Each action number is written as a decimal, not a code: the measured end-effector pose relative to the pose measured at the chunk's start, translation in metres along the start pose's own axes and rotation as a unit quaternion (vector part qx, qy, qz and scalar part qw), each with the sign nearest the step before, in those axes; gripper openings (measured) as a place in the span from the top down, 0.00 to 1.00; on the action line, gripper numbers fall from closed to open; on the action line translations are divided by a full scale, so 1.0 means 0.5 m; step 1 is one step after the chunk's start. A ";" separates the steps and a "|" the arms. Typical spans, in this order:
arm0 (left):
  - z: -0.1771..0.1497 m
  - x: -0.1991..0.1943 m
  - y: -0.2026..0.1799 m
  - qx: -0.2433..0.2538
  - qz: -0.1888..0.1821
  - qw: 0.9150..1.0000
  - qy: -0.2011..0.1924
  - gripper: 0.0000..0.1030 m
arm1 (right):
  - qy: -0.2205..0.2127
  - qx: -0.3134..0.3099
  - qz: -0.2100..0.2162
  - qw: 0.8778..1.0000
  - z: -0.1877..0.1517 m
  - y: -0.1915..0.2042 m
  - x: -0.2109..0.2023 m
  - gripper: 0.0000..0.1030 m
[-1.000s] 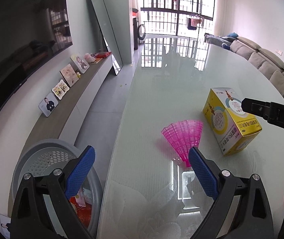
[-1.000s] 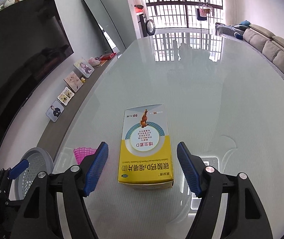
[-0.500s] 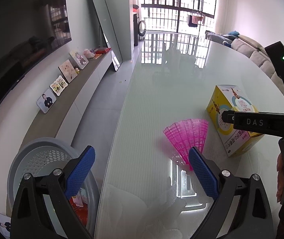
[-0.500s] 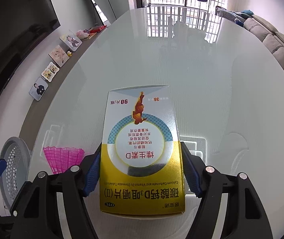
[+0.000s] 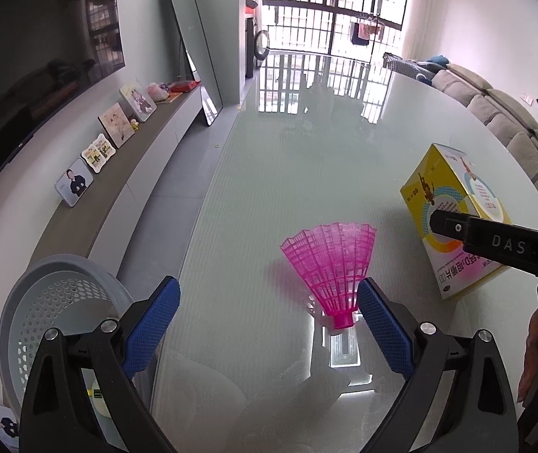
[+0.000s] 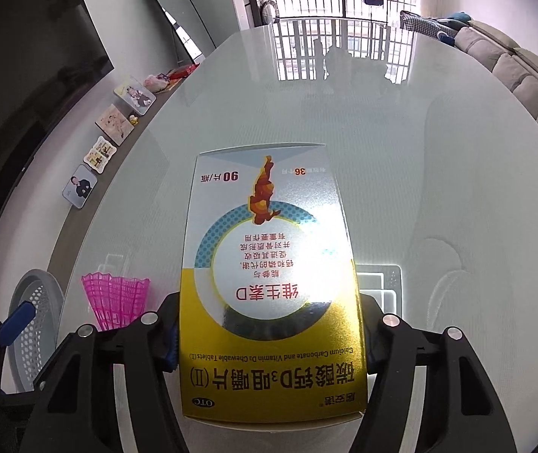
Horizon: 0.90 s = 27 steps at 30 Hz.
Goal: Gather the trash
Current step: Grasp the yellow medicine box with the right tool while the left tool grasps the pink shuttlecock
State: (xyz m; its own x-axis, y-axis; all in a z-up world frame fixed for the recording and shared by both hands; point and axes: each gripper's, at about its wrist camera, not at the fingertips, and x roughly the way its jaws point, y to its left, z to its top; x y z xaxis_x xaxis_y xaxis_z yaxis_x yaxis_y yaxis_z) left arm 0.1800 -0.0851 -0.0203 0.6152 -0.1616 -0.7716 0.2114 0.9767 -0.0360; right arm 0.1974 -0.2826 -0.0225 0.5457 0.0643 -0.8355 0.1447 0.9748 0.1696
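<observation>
1. The right gripper [image 6: 269,339] has its blue pads pressed against both long sides of the yellow calcium tablet box [image 6: 269,283], near the box's close end; the box looks raised off the glass table [image 6: 438,158], tilted nose-up.
2. The left gripper [image 5: 269,313] is spread wide and holds nothing. The pink shuttlecock [image 5: 331,268] lies near the table's left edge, cork end just beside its right pad [image 5: 382,328], skirt pointing away.
3. The grey perforated waste basket [image 5: 53,309] stands on the floor beside the table's near left edge.
4. Risk, as I judge it: the glossy carton, pinched near one end, could pivot or slide out during the carry to the basket.
5. Closing the left jaws carelessly could flick the light shuttlecock away.
</observation>
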 end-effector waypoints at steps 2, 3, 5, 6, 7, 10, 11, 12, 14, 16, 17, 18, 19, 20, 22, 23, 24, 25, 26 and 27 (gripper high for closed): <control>0.002 0.007 -0.010 0.000 -0.005 1.000 0.003 0.10 | -0.008 0.009 0.000 1.000 -0.009 -0.017 -0.018 0.38; 0.004 0.011 -0.016 0.000 -0.007 1.000 0.004 0.10 | -0.011 0.013 0.001 1.000 -0.016 -0.027 -0.027 0.38; 0.006 0.019 -0.028 0.002 -0.010 1.000 0.008 0.10 | -0.017 0.021 0.003 1.000 -0.025 -0.042 -0.040 0.38; 0.007 0.024 -0.033 0.003 -0.011 1.000 0.009 0.10 | -0.019 0.026 0.005 0.999 -0.029 -0.048 -0.046 0.38; 0.009 0.030 -0.038 0.004 -0.011 1.000 0.012 0.10 | -0.021 0.029 0.008 0.999 -0.033 -0.052 -0.049 0.38; 0.012 0.052 -0.052 0.005 -0.010 1.000 0.020 0.10 | -0.022 0.037 0.016 0.999 -0.042 -0.067 -0.056 0.38; 0.013 0.061 -0.056 0.006 -0.008 1.000 0.023 0.10 | -0.023 0.039 0.018 0.999 -0.043 -0.070 -0.058 0.38; 0.014 0.069 -0.060 0.007 -0.005 1.000 0.026 0.10 | -0.024 0.040 0.020 0.999 -0.044 -0.077 -0.062 0.38; 0.016 0.081 -0.064 0.008 -0.004 0.999 0.031 0.14 | -0.028 0.043 0.024 0.998 -0.045 -0.086 -0.071 0.38; 0.017 0.090 -0.065 0.009 -0.005 0.999 0.036 0.23 | -0.034 0.046 0.027 0.998 -0.045 -0.089 -0.078 0.38; 0.017 0.094 -0.066 0.010 -0.006 0.999 0.039 0.28 | -0.036 0.047 0.028 0.998 -0.043 -0.085 -0.078 0.38; 0.017 0.098 -0.067 0.010 -0.007 0.999 0.041 0.31 | -0.037 0.048 0.029 0.998 -0.043 -0.087 -0.080 0.38; 0.017 0.101 -0.067 0.011 -0.008 0.999 0.045 0.37 | -0.037 0.049 0.030 0.998 -0.045 -0.085 -0.079 0.38; 0.016 0.104 -0.068 0.013 -0.010 0.999 0.049 0.44 | -0.037 0.050 0.030 0.998 -0.046 -0.086 -0.080 0.38; 0.013 0.100 -0.070 0.019 -0.009 0.999 0.045 0.53 | -0.038 0.050 0.031 0.998 -0.049 -0.085 -0.080 0.38; 0.012 0.095 -0.069 0.019 -0.014 0.999 0.042 0.57 | -0.038 0.049 0.032 0.998 -0.049 -0.083 -0.079 0.38; 0.011 0.090 -0.068 0.019 -0.015 0.999 0.039 0.58 | -0.038 0.048 0.032 0.998 -0.053 -0.086 -0.083 0.38; 0.009 0.085 -0.066 0.019 -0.013 0.999 0.037 0.59 | -0.039 0.046 0.032 0.998 -0.053 -0.083 -0.084 0.38; 0.006 0.078 -0.063 0.018 -0.014 0.999 0.034 0.59 | -0.039 0.044 0.032 0.998 -0.054 -0.083 -0.086 0.38; 0.003 0.071 -0.059 0.018 -0.014 0.999 0.031 0.59 | -0.040 0.041 0.032 0.998 -0.056 -0.078 -0.088 0.38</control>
State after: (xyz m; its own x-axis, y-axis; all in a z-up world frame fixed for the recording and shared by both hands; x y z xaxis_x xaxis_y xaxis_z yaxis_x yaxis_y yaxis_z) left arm 0.1967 -0.1197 -0.0454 0.5604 -0.1777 -0.8089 0.2550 0.9663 -0.0356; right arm 0.1448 -0.3174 -0.0070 0.6199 0.1047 -0.7776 0.1728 0.9485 0.2655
